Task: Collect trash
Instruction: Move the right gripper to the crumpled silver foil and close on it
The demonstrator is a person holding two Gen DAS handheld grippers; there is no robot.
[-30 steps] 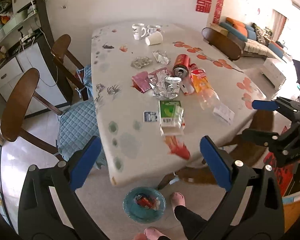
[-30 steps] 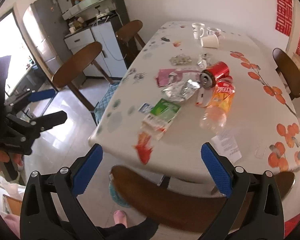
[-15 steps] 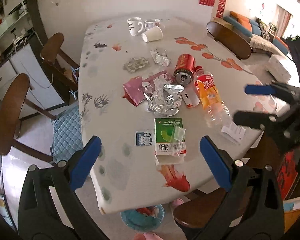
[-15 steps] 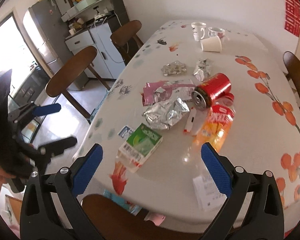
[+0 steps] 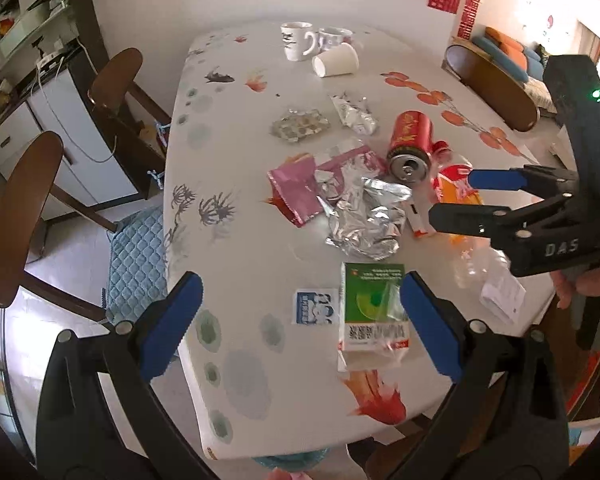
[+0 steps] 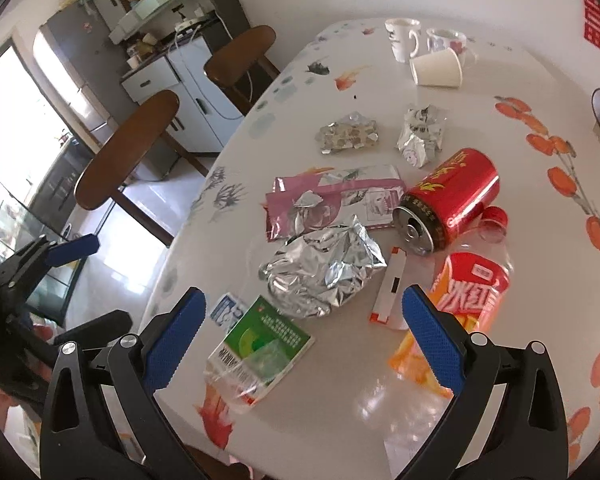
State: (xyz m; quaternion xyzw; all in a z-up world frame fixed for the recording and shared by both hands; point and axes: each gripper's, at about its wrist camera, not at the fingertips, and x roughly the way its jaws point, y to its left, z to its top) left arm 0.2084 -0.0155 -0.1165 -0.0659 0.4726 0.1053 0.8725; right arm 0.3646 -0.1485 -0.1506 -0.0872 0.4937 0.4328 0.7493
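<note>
Trash lies on the white flower-print table (image 5: 236, 248): a green box in plastic wrap (image 5: 374, 312) (image 6: 260, 350), crumpled silver foil (image 5: 366, 220) (image 6: 324, 270), a pink wrapper (image 5: 300, 190) (image 6: 328, 200), a red can on its side (image 5: 410, 146) (image 6: 446, 200), an orange-labelled plastic bottle (image 6: 466, 304) and a small blue-white card (image 5: 315, 312). My left gripper (image 5: 300, 328) is open above the near table edge, by the green box. My right gripper (image 6: 300, 336) is open over the box and bottle; it shows in the left wrist view (image 5: 480, 196).
Two mugs (image 5: 298, 40) and a tipped paper cup (image 5: 336, 65) stand at the far end. A blister pack (image 5: 300, 125), a small foil wrapper (image 5: 356, 114) and a receipt (image 5: 502, 296) lie about. Wooden chairs (image 5: 20, 216) stand left, another (image 5: 492, 80) far right.
Both grippers have moved forward and lower over the table, so the trash looks closer. The right gripper has come in over the bottle. Both stay open.
</note>
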